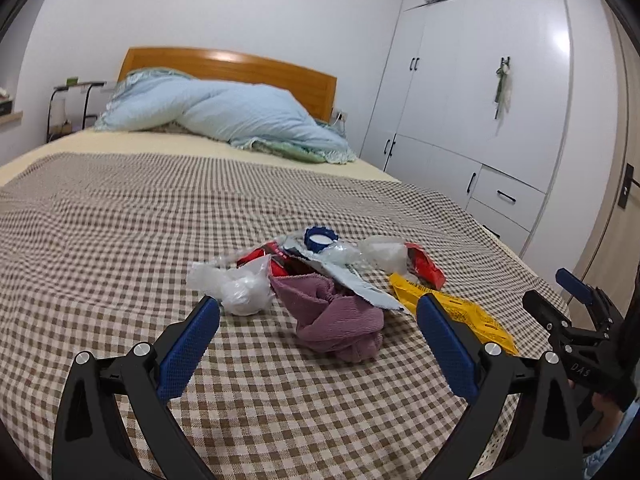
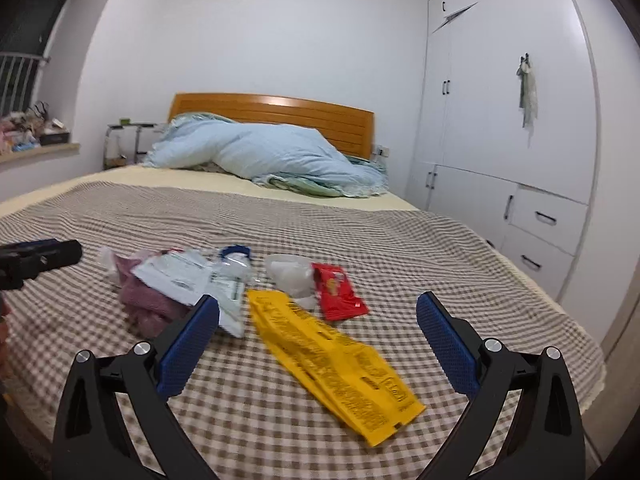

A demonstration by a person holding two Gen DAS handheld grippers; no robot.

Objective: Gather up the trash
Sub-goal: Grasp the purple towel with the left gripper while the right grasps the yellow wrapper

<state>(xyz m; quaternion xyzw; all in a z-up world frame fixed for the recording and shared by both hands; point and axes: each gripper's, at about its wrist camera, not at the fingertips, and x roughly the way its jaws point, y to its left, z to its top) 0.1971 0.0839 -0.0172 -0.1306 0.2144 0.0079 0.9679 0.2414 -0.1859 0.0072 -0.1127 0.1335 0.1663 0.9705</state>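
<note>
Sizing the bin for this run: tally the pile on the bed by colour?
Red: 2, wrapper and packet
Yellow: 1, bag
Purple: 1, cloth
Blue: 1, cap
White or clear: 3, pouch, plastic bag, clear wrap
Total: 8

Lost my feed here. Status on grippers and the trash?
Left gripper open, empty. Right gripper open, empty. Trash pile untouched on bed: yellow wrapper nearest right, purple cloth ahead of left. Nothing blocking.
</note>
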